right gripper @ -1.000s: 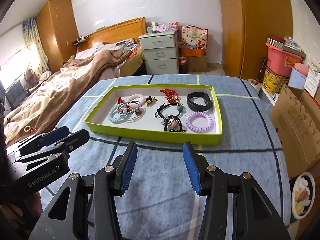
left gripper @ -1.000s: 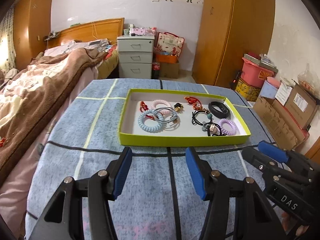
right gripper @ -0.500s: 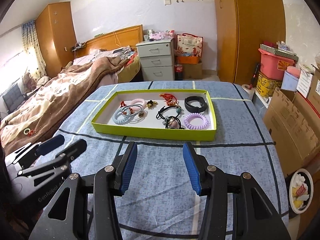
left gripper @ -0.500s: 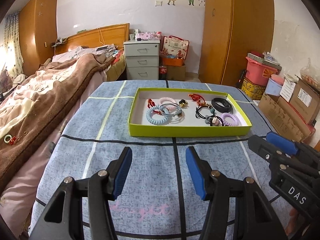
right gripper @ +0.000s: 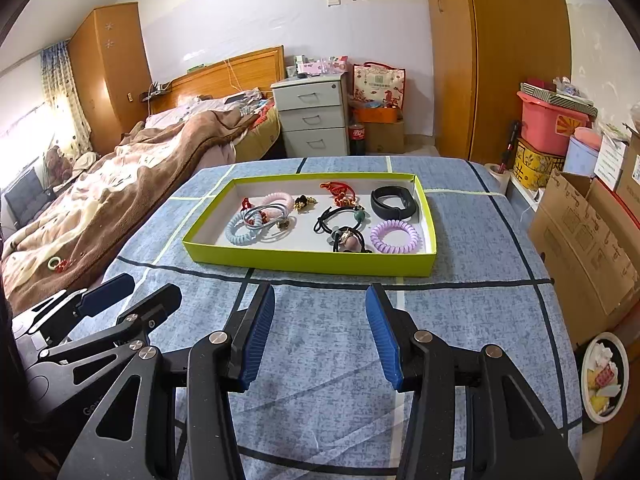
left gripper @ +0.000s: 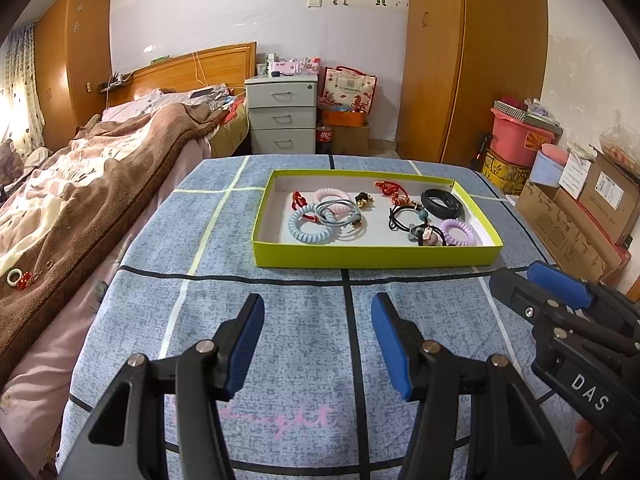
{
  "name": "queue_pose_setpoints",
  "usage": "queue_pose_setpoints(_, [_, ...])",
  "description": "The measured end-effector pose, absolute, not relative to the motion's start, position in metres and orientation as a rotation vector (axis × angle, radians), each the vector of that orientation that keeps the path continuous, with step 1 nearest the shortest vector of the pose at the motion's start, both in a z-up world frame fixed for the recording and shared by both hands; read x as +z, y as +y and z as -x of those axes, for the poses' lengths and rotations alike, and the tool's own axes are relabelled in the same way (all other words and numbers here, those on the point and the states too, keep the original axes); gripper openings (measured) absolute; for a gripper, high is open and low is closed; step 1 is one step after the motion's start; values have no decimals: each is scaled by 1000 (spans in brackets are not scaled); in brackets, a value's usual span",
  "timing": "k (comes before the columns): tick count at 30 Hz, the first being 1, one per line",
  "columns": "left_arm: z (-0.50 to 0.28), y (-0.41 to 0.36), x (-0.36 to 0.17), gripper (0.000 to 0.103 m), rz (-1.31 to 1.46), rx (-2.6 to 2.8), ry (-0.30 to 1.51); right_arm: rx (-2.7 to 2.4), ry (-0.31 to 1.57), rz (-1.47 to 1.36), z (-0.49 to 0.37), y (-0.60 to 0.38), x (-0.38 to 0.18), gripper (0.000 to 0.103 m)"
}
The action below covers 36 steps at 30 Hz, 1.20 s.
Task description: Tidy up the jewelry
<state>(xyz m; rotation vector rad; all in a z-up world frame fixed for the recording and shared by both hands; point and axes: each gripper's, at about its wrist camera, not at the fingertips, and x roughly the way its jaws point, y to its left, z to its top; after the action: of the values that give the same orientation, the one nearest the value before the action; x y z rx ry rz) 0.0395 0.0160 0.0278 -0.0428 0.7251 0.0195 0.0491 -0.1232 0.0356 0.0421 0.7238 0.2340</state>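
Note:
A lime-green tray [left gripper: 376, 256] [right gripper: 308, 262] sits on the blue checked cloth and holds several hair ties and bracelets: a light blue coil tie [left gripper: 310, 230] [right gripper: 244, 232], a purple coil tie [left gripper: 460, 232] [right gripper: 396, 236], a black band [left gripper: 444, 202] [right gripper: 394, 202], a pink coil tie [left gripper: 330, 194] and red cord pieces [right gripper: 338, 190]. My left gripper [left gripper: 318, 344] is open and empty, well short of the tray. My right gripper [right gripper: 320, 332] is open and empty, also short of the tray. Each gripper shows in the other's view [left gripper: 560, 312] [right gripper: 100, 320].
A bed with a brown blanket [left gripper: 92, 184] runs along the left. A grey drawer unit [left gripper: 280, 120] and a wooden wardrobe [left gripper: 472, 60] stand behind. Cardboard boxes [right gripper: 592, 232] and a pink bin [right gripper: 552, 120] line the right side. A white ring [left gripper: 14, 278] lies on the blanket.
Both grippers have pulled back and risen from the tray, which now looks farther off. Both stay open and empty.

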Motion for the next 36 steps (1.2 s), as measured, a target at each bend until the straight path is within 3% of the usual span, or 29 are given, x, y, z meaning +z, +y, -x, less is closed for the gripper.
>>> queue_pose_setpoints(36, [-38, 17, 32, 58, 47, 20, 714, 249, 732, -41, -50, -118, 33, 48])
